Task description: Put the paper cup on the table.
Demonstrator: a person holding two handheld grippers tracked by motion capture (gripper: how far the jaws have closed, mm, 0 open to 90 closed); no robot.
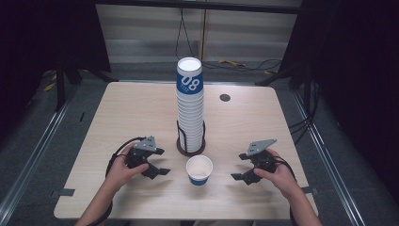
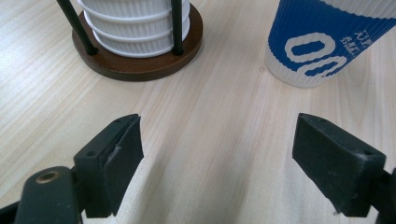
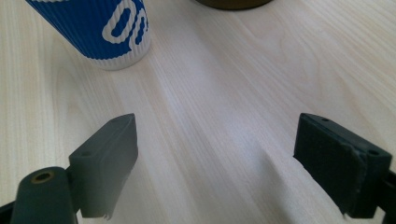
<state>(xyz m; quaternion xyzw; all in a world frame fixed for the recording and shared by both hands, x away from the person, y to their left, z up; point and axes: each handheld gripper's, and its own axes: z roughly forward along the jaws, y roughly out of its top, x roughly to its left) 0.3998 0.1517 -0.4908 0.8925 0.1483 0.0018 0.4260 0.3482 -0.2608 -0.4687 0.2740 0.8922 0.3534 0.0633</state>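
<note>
Single paper cup (image 1: 199,170) stood upright on table (image 1: 122,113), between both grippers, just in front of cup stack (image 1: 190,106) in its round brown holder (image 1: 190,147). Left gripper (image 1: 157,162) sat w/ jaws spread wide, nothing held. Right gripper (image 1: 241,165) likewise released, jaws apart, near cup but not touching.

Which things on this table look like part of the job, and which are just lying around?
Likely in use: single cup, cup stack in its holder, left tongs, right tongs, both open.
Lying about: cables on the floor, table's round grommet.
</note>
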